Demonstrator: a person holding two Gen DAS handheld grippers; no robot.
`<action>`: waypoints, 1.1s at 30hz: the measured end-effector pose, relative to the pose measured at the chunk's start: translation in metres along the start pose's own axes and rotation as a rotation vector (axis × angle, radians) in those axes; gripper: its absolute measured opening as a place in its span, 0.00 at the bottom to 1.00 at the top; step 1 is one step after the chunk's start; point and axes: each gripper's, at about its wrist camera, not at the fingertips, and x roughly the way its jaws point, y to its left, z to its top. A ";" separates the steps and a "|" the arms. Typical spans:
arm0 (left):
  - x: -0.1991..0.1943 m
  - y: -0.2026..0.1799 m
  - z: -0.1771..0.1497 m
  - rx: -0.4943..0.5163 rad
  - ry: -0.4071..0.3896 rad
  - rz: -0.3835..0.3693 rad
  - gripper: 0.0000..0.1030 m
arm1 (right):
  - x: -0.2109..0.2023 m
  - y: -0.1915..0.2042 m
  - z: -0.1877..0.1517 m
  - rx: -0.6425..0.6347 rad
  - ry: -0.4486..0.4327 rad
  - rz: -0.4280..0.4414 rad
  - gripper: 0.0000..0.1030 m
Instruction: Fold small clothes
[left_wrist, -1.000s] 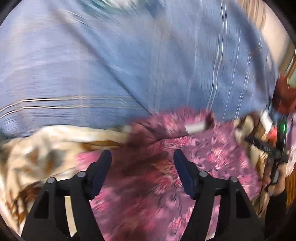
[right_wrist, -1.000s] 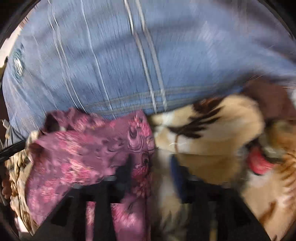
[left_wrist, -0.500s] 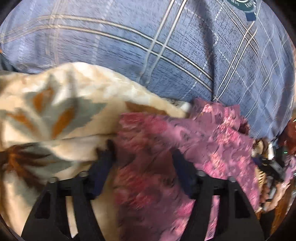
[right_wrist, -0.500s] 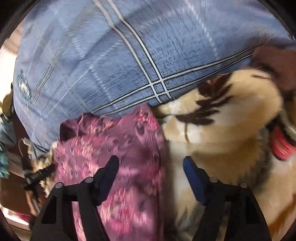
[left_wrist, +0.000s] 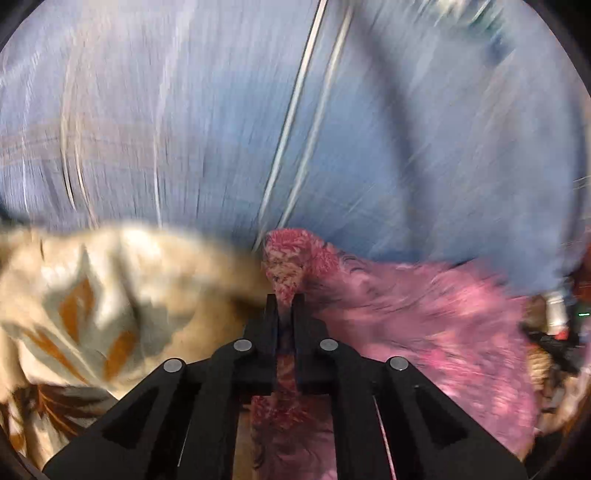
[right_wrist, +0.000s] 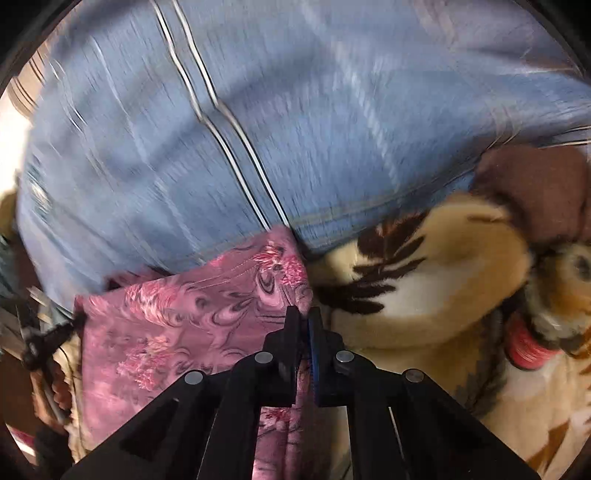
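Note:
A small pink-and-purple floral garment (left_wrist: 424, 325) lies crumpled on a blue checked sheet and a cream blanket. In the left wrist view my left gripper (left_wrist: 284, 301) is closing tight on the garment's left corner, and a bunch of cloth sticks up between the pads. In the right wrist view the same garment (right_wrist: 184, 317) spreads to the left. My right gripper (right_wrist: 303, 314) is closing on its right edge, with the hem pinched between the pads. Both views are blurred by motion.
The blue checked sheet (left_wrist: 295, 129) fills the far half of both views. A cream blanket with brown and orange leaf patterns (right_wrist: 424, 266) lies under and beside the garment. A brown cloth (right_wrist: 535, 192) and a red object (right_wrist: 524, 350) sit at the right.
Both grippers went from wide open over the garment to shut on it. The left one came down onto the left corner, and the right one settled on the right edge.

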 end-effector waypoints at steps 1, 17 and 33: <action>0.010 -0.002 -0.004 -0.003 0.063 0.038 0.07 | 0.013 0.000 -0.001 -0.002 0.048 -0.025 0.12; -0.124 0.029 -0.200 -0.367 -0.026 -0.209 0.73 | -0.143 0.018 -0.178 0.069 -0.074 0.145 0.89; -0.080 0.010 -0.196 -0.317 -0.003 -0.228 0.73 | -0.111 0.003 -0.178 0.041 -0.007 -0.029 0.03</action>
